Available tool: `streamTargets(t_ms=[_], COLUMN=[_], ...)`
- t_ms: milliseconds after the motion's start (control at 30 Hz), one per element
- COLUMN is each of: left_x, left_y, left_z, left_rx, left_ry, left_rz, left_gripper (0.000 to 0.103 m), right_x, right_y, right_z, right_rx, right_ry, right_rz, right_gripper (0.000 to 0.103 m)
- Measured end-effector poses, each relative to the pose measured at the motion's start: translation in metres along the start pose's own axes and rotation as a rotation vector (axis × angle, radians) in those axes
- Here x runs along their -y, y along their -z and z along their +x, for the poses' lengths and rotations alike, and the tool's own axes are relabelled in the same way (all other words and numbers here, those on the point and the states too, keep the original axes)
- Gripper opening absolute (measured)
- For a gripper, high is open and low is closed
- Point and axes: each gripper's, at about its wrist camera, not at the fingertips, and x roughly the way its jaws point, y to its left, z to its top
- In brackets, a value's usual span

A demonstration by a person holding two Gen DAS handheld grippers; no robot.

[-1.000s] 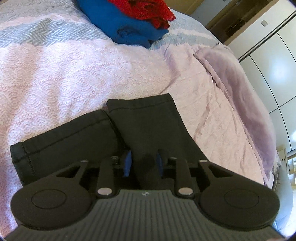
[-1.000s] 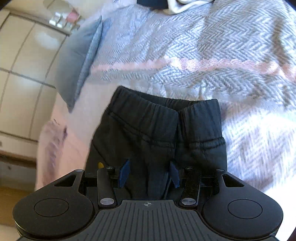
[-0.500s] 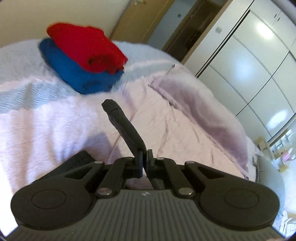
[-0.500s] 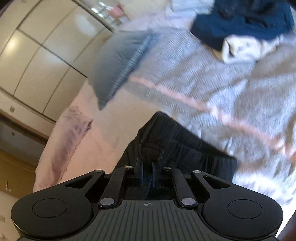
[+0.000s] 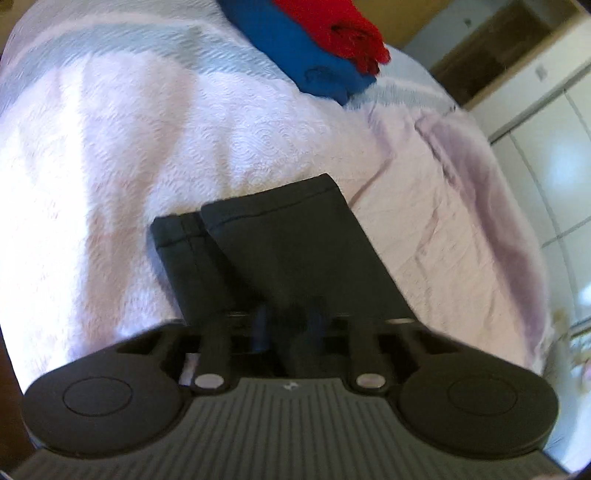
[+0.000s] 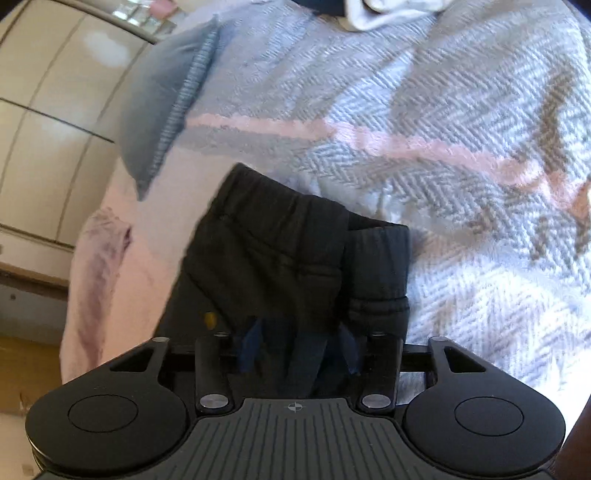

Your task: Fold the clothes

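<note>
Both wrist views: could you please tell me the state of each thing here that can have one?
left gripper: open, trouser fold between its pads.
right gripper: open, jaws just been opening, trouser fold between them.
black trousers: folded lengthwise, one leg over the other, flat on the bed.
blue garment: folded, on the bed.
red garment: folded, on the blue garment.
wardrobe doors: shut.
</note>
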Motion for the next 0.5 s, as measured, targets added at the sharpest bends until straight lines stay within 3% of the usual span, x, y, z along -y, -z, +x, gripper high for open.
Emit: streamTargets(t_ms=[67, 233, 367, 500], left_x=[0.002, 0.006, -0.01, -0.007], left_y=[0.0, 0.009, 0.024, 0.025], left_z=[-0.012, -0.046, -0.033, -0.047], left_rx=[0.034, 0.107, 0.064, 0.118], left_ry=[0.037, 0.054, -0.036, -0.002], left_rz=[0.033, 0.177, 0.152, 0.162], left_gripper=[0.001, 0.002, 0.002, 0.002], right_x=[-0.008, -0.019, 0.0, -0.002], right_y=[-0.002, -0.003, 0.005, 0.013], right_z=[-0.006, -0.041, -0.039, -0.056], right_rx=[0.008, 0.047, 0.014, 0.051], right_ry=[-0.004, -0.078, 0.0, -0.029], right_rz=[-0.039, -0.103, -0.1, -0.142], right_gripper=[0.01, 0.008, 0.008, 0.008])
